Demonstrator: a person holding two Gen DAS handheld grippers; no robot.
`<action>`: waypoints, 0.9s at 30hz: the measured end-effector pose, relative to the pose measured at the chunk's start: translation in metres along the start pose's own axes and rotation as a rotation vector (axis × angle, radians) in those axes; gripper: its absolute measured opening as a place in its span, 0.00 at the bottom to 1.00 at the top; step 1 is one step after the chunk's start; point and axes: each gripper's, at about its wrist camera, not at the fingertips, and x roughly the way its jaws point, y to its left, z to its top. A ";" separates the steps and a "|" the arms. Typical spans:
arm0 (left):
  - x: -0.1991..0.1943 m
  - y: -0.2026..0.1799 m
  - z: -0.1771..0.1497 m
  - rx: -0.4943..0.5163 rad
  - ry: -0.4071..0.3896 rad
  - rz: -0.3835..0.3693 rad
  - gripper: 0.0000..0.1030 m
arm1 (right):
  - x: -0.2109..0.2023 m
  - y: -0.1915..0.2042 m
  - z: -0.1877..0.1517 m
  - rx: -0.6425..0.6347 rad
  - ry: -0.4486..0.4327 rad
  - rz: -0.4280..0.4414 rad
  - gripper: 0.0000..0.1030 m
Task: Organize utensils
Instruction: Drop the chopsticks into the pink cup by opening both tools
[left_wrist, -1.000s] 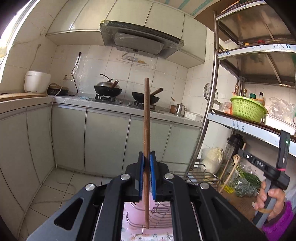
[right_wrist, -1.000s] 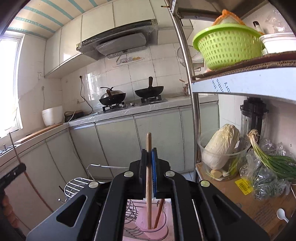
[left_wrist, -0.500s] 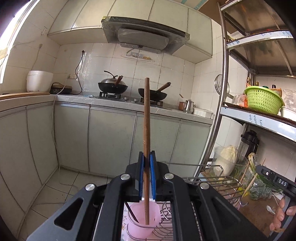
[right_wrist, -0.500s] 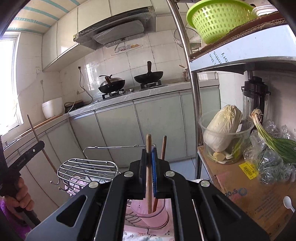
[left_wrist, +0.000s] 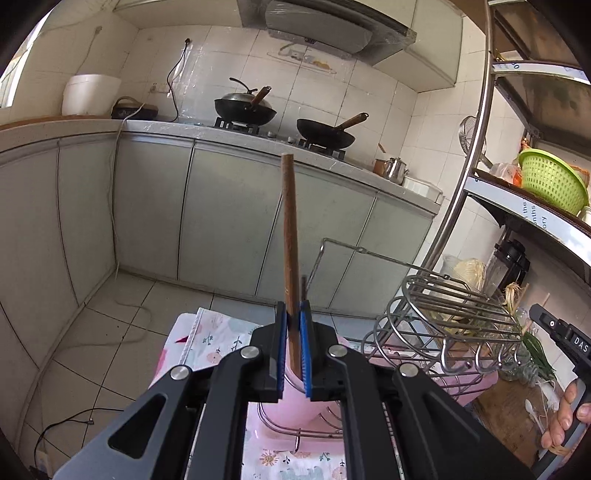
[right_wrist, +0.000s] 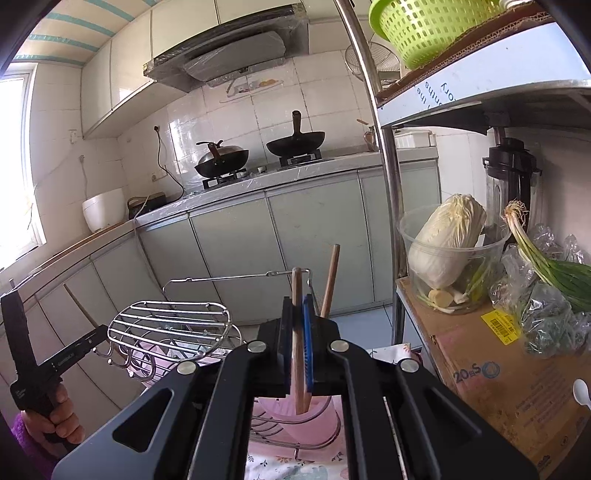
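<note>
- Gripping a dark brown wooden chopstick between its blue pads, the black left gripper was clamped tight on it, with the stick standing nearly upright and its top end well above the jaws.
- Below that gripper sat a pale pink plastic utensil cup, and the stick's lower end pointed down toward its mouth; whether the tip touched the cup could not be told.
- The black right gripper was likewise pinched shut on a lighter tan wooden chopstick, whose lower tip reached into the same pink cup.
- A second tan chopstick already stood in that cup, leaning to the right just beside the held one.
- The cup sat in a shiny silver wire dish rack, which had a domed wire shelf and a row of hooks along its edge.
- The rack rested on a pink floral cloth.
- A person's hand in a purple sleeve held the left gripper's handle, seen at the lower left of the right wrist view.
- To the right stood a metal shelving unit bearing a lime green plastic basket.
</note>
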 end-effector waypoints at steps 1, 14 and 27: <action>0.003 0.002 0.001 -0.006 0.008 0.000 0.06 | 0.001 -0.002 0.001 0.006 0.001 -0.001 0.05; 0.023 0.010 0.004 -0.056 0.081 0.006 0.32 | 0.011 -0.006 0.000 0.036 0.076 -0.002 0.26; -0.013 0.025 -0.002 -0.092 0.098 -0.001 0.35 | -0.021 -0.007 -0.012 0.049 0.078 -0.013 0.43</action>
